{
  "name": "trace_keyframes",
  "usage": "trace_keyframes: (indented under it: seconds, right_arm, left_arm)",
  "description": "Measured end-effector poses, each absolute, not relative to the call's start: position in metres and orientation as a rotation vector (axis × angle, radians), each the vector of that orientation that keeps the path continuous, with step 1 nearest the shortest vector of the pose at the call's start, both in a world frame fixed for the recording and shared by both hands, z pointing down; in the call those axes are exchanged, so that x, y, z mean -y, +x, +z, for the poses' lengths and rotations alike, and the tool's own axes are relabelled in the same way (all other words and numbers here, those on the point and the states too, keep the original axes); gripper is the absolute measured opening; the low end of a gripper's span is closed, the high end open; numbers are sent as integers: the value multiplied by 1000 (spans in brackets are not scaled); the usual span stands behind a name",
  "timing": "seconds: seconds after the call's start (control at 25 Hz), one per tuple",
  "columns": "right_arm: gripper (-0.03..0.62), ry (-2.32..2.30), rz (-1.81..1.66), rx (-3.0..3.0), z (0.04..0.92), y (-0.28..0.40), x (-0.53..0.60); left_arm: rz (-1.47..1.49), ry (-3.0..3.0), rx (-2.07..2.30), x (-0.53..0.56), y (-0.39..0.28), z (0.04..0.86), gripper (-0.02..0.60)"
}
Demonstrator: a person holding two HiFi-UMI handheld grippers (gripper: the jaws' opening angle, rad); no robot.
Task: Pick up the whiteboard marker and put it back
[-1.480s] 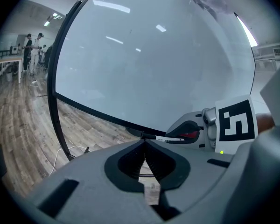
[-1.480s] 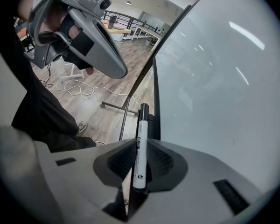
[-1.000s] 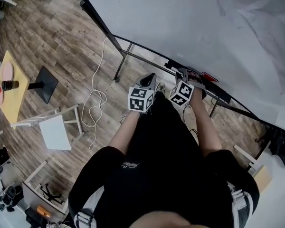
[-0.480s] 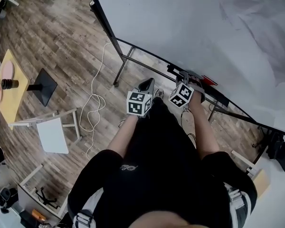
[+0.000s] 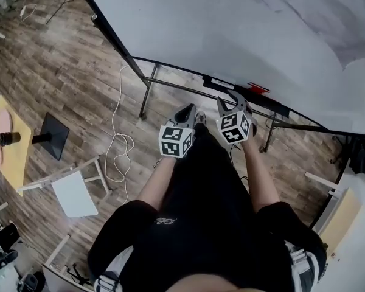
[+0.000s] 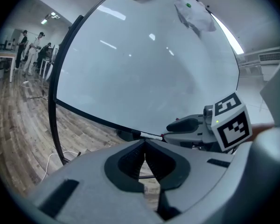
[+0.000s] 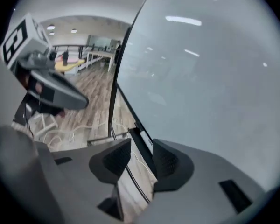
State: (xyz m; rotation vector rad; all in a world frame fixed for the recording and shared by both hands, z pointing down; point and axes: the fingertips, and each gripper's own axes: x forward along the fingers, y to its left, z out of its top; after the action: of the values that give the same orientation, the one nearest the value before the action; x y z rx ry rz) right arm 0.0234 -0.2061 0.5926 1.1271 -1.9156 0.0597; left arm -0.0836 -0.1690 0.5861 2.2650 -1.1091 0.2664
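The whiteboard marker (image 5: 222, 84), dark with a white label, lies on the black tray (image 5: 274, 108) along the bottom edge of the whiteboard (image 5: 231, 23). My right gripper (image 5: 227, 101) hovers just in front of the tray. Its jaws are opening and nothing is between them. In the right gripper view the marker (image 7: 146, 136) lies on the tray beyond the pads of my right gripper (image 7: 141, 160). My left gripper (image 5: 185, 111) is held lower and to the left, shut and empty. In the left gripper view, the marker (image 6: 147, 135) lies past the closed tips of my left gripper (image 6: 144, 146).
A small red item (image 5: 258, 89) sits on the tray to the right of the marker. The board's metal legs (image 5: 147, 93) stand on the wood floor. On the floor at the left are a white cable (image 5: 117, 142), a white stool (image 5: 73, 190) and a yellow table (image 5: 9, 142).
My right gripper has lifted off the tray, rolled and spread its jaws, with the marker left on the tray. My left gripper has risen slightly.
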Motion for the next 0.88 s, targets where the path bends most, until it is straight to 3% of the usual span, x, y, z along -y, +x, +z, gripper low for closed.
trace_keyframes:
  seconds: [0.2, 0.36, 0.88]
  right_arm:
    - [64, 1547, 294, 2141, 541, 41, 181]
    - [35, 1643, 229, 2205, 510, 51, 170]
    - [3, 1671, 148, 2540, 428, 70, 111]
  left_arm:
    - [239, 2329, 1062, 153, -51, 565, 6]
    - [204, 2387, 1081, 147, -36, 536, 6]
    - [117, 2470, 1271, 113, 2, 478, 6]
